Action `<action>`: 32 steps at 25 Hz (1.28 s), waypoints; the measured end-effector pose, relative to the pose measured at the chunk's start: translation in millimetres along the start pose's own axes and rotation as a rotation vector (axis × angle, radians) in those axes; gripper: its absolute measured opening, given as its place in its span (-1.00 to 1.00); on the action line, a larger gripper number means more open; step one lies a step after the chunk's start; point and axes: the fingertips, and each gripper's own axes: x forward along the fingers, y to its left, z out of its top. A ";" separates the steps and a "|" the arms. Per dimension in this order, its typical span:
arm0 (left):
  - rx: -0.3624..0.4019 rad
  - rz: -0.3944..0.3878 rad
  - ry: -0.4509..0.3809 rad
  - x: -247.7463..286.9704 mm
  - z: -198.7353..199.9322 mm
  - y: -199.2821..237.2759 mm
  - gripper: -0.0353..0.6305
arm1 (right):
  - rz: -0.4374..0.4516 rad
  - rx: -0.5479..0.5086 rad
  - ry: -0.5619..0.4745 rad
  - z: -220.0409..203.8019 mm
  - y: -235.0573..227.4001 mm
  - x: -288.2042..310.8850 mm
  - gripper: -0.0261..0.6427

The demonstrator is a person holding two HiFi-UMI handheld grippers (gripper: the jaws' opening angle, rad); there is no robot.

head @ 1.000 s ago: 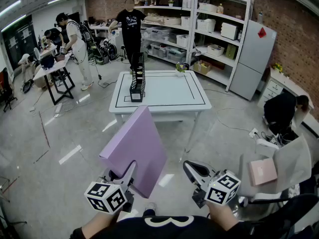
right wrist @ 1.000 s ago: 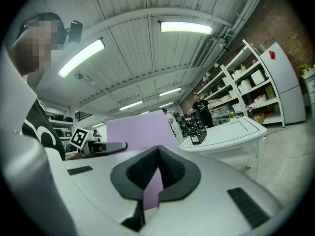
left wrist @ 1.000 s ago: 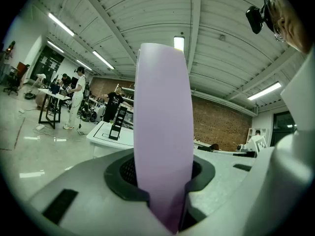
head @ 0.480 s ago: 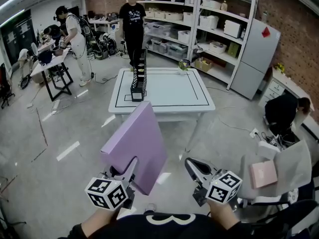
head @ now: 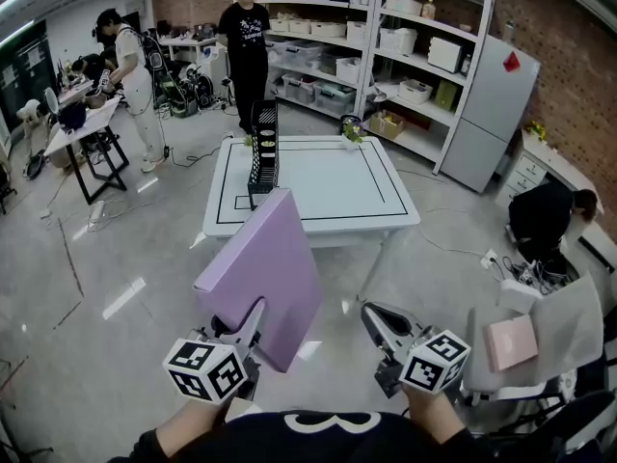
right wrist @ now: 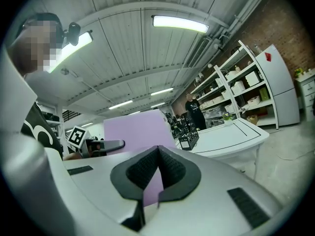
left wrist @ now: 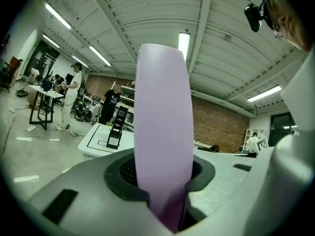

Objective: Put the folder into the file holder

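Note:
My left gripper (head: 243, 328) is shut on the lower edge of a large purple folder (head: 262, 276), which stands tilted up in front of me. In the left gripper view the folder (left wrist: 163, 127) rises edge-on from between the jaws of that gripper (left wrist: 165, 183). The black file holder (head: 262, 152) stands upright near the left side of the white table (head: 328, 196), some way ahead; it also shows small in the left gripper view (left wrist: 116, 127). My right gripper (head: 379, 322) hangs to the folder's right, shut and holding nothing (right wrist: 157, 149); behind it the folder (right wrist: 135, 127) shows.
A person in black (head: 247, 41) stands beyond the table, and another in white (head: 130, 70) works at a side desk. Shelves (head: 386, 46) and a fridge (head: 487, 114) line the back. A small plant (head: 349, 131) sits on the table. A chair with a pink box (head: 508, 342) is at my right.
The table and file holder have come closer and lower in the head view as I walk toward them. Both grippers and the folder keep their places relative to me.

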 end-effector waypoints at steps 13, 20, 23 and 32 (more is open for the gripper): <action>0.022 0.025 -0.045 42.5 44.5 76.3 -0.47 | 0.001 -0.015 -0.004 10.3 -16.0 84.5 -0.91; 0.020 0.044 -0.082 73.5 58.3 93.0 -0.47 | 0.022 -0.026 -0.001 19.4 -47.3 114.2 -0.91; 0.027 0.057 -0.099 94.8 67.6 100.0 -0.47 | 0.046 -0.020 -0.002 25.3 -69.8 133.2 -0.91; 0.015 0.127 -0.142 173.6 112.8 127.4 -0.47 | 0.137 0.012 0.016 61.4 -151.0 209.8 -0.91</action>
